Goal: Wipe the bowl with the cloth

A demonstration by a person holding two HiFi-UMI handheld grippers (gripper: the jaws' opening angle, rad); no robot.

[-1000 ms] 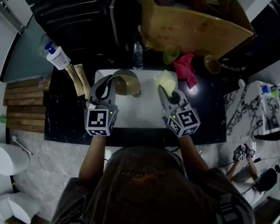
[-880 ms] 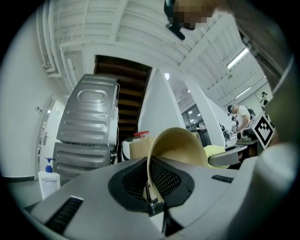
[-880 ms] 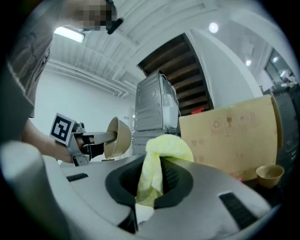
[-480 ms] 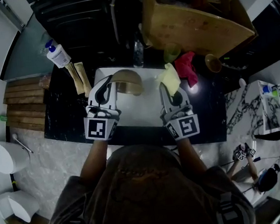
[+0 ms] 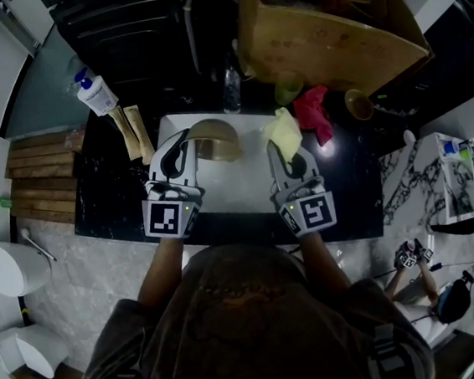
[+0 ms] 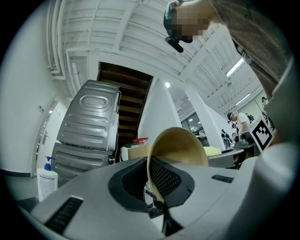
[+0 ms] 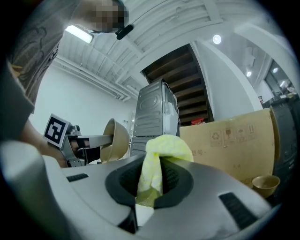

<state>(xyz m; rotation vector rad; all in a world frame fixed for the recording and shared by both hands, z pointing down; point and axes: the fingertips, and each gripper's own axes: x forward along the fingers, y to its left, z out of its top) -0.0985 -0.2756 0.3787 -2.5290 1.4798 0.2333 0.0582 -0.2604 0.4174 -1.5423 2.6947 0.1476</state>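
Pinching the tan bowl (image 6: 180,147) by its rim, the left gripper (image 6: 154,185) holds it tipped sideways. Only the head view places it over the white board's (image 5: 236,184) far edge. The right gripper (image 7: 150,183) clamps the yellow cloth (image 7: 159,159), apart from the bowl. Its own view alone shows the pinch.

**Dark below, bright above**

Head view's dim, vignetted, corners bending; white board (image 5: 238,180) glares at centre, hotspot on the black counter (image 5: 355,189) at three o'clock. Gripper views, fisheye: strip light (image 6: 234,68) at two o'clock over the left gripper (image 6: 152,187), ten o'clock over the right gripper (image 7: 150,183), both bodies blurred at six.
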